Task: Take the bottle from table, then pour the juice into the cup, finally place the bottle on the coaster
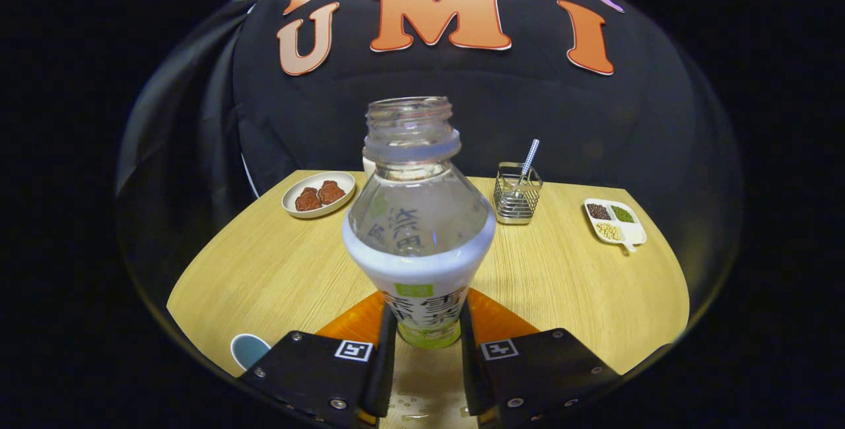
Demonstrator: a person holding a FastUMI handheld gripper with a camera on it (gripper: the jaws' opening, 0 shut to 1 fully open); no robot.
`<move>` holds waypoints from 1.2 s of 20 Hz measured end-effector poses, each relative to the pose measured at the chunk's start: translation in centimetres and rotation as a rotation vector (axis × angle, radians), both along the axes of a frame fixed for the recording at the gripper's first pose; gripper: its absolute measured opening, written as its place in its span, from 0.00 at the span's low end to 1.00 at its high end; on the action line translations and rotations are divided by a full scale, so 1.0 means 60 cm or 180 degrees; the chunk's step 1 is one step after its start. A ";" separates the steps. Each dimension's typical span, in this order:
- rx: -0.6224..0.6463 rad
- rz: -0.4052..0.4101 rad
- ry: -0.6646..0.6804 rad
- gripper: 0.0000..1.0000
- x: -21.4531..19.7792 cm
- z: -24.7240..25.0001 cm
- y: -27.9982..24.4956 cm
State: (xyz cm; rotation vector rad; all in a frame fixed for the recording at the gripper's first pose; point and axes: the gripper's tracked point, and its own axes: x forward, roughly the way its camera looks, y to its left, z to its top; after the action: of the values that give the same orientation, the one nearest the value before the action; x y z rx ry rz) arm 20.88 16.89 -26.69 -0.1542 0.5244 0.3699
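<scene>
**Bottle in my grip, upright above the coaster**

Black cloth backs the booth, and below it a pale wood-grain surface (277, 270) carries everything I have to work with.

From the gripper view, my hand-held gripper (428, 343) is closed to bottle width, both fingers pressing the lower part of the bottle (419, 231) from either side. The bottle stands upright between them, its cap off and its neck open. An orange coaster (502, 320) shows just behind the fingers on both sides of the bottle's base, so the bottle sits right at or over it; I cannot tell whether the base touches it. A blue cup (249, 350) lies near my left finger, partly out of sight, and I cannot see whether it holds anything.

The clear upper part of the bottle looks empty; the label hides whatever is lower down. I judge the pour to be finished and the placing step to be in hand. To do it well I would keep the bottle vertical, settle it squarely on the coaster, and part the fingers evenly so neither drags it over.

Beyond the bottle, a white plate (297, 208) holds two reddish-brown pieces. A wire basket (517, 201) holds a straw-like stick. A divided white dish (632, 232) holds dark, green and pale grains in separate compartments.
</scene>
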 end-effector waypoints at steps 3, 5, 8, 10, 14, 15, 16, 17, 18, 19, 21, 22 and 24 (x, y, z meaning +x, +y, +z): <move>0.0024 0.0015 0.0055 0.45 0.016 -0.024 0.007; 0.0091 0.0016 0.0099 0.45 0.019 -0.034 0.012; 0.0097 0.0026 0.0123 0.45 0.018 -0.046 0.013; 0.0142 0.0030 0.0134 0.45 0.017 -0.052 0.017; 0.0069 0.0049 0.0096 0.50 0.014 -0.060 0.013; 0.0070 0.0044 0.0094 0.55 0.013 -0.062 0.013; 0.0072 0.0025 0.0091 0.56 0.013 -0.065 0.012; 0.0088 0.0011 0.0079 0.58 0.012 -0.064 0.010; 0.0093 0.0005 0.0093 0.59 0.011 -0.064 0.011; 0.0092 -0.0015 0.0124 0.62 0.009 -0.066 0.010; 0.0082 -0.0033 0.0147 0.65 0.000 -0.058 0.007; 0.0104 -0.0035 0.0131 0.66 -0.004 -0.050 0.007; 0.0208 -0.0045 0.0103 0.68 -0.015 -0.026 0.007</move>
State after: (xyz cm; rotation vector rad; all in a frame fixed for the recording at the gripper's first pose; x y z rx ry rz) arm 19.96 17.32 -28.27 -0.0816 0.5443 0.3756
